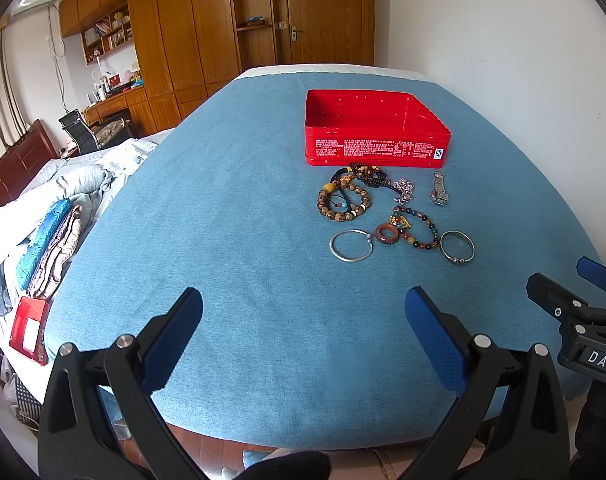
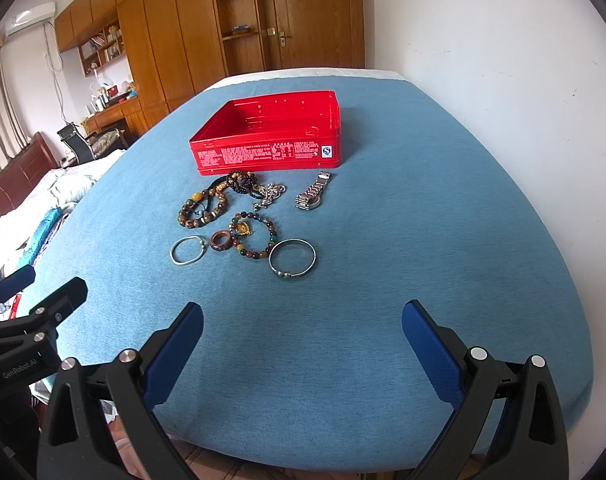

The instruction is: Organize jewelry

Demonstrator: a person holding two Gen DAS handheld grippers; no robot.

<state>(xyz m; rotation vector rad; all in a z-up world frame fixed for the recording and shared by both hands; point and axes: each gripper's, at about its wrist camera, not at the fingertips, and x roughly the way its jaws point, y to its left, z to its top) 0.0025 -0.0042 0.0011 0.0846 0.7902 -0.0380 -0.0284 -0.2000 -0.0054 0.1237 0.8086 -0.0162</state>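
An open red tin box (image 1: 377, 148) (image 2: 269, 156) stands on the blue cloth. Jewelry lies in front of it: a brown bead bracelet (image 1: 343, 204) (image 2: 203, 208), dark beads (image 1: 369, 176), a silver chain (image 2: 271, 194), a metal watch (image 1: 440, 189) (image 2: 313, 196), a multicolour bead bracelet (image 1: 417, 232) (image 2: 255, 236), a brown ring (image 1: 387, 234) (image 2: 221, 241), and two silver bangles (image 1: 350, 245) (image 1: 457, 248) (image 2: 187, 250) (image 2: 291, 258). My left gripper (image 1: 303, 312) is open and empty near the table's front. My right gripper (image 2: 303, 322) is open and empty, also short of the jewelry.
The blue-covered table (image 1: 231, 220) meets a white wall (image 1: 503, 40) on the right. A bed with piled clothes (image 1: 47, 232) and a red box (image 1: 27, 330) lie to the left. Wooden wardrobes (image 1: 183, 28) stand behind.
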